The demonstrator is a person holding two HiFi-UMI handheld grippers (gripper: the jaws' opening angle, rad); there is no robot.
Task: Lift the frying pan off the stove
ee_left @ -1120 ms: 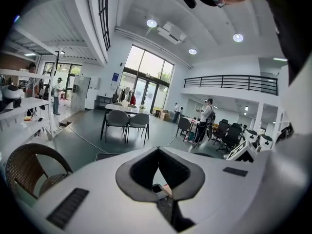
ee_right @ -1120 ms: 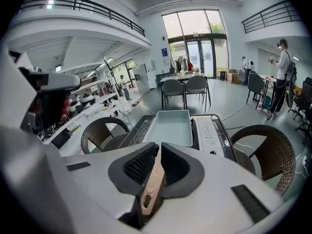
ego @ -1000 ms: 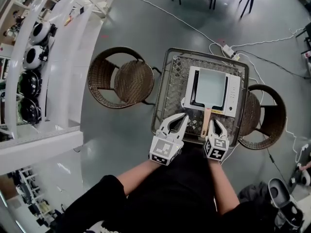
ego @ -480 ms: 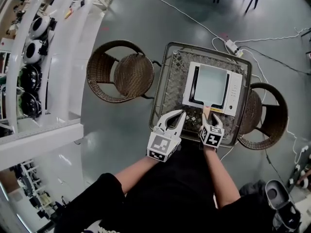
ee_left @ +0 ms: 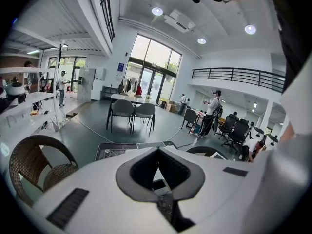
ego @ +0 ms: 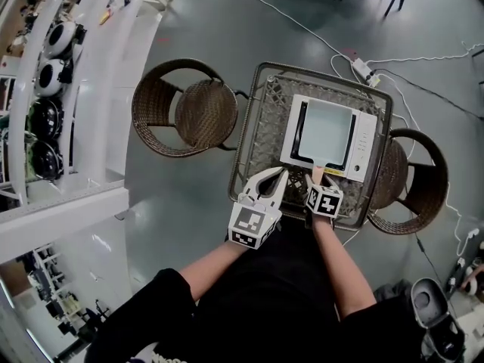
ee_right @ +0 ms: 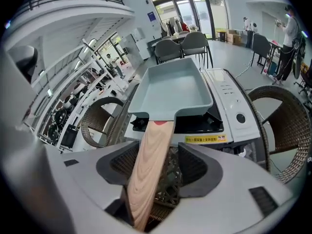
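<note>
A square grey-blue frying pan (ego: 327, 133) (ee_right: 173, 89) sits on the white stove (ego: 364, 144) (ee_right: 229, 101). Its wooden handle (ego: 318, 174) (ee_right: 151, 155) points toward me. My right gripper (ego: 319, 186) (ee_right: 158, 167) is tilted steeply down over the handle. Its jaws have just been opening and stand wide, with the handle between them and a gap on the right side, so the pads do not press. Left of the handle, my left gripper (ego: 271, 180) (ee_left: 158, 167) hovers open and empty above the table's near edge.
The stove stands on a dark wicker-topped table (ego: 261, 127). Wicker chairs stand to the left (ego: 185, 116) and right (ego: 412, 180). A power strip with cables (ego: 361, 70) lies on the grey floor behind. White shelving (ego: 76, 89) runs along the left.
My right gripper has come down and shifted toward the stove, from beside the handle to over it, and its jaws have opened. The left gripper has sunk slightly.
</note>
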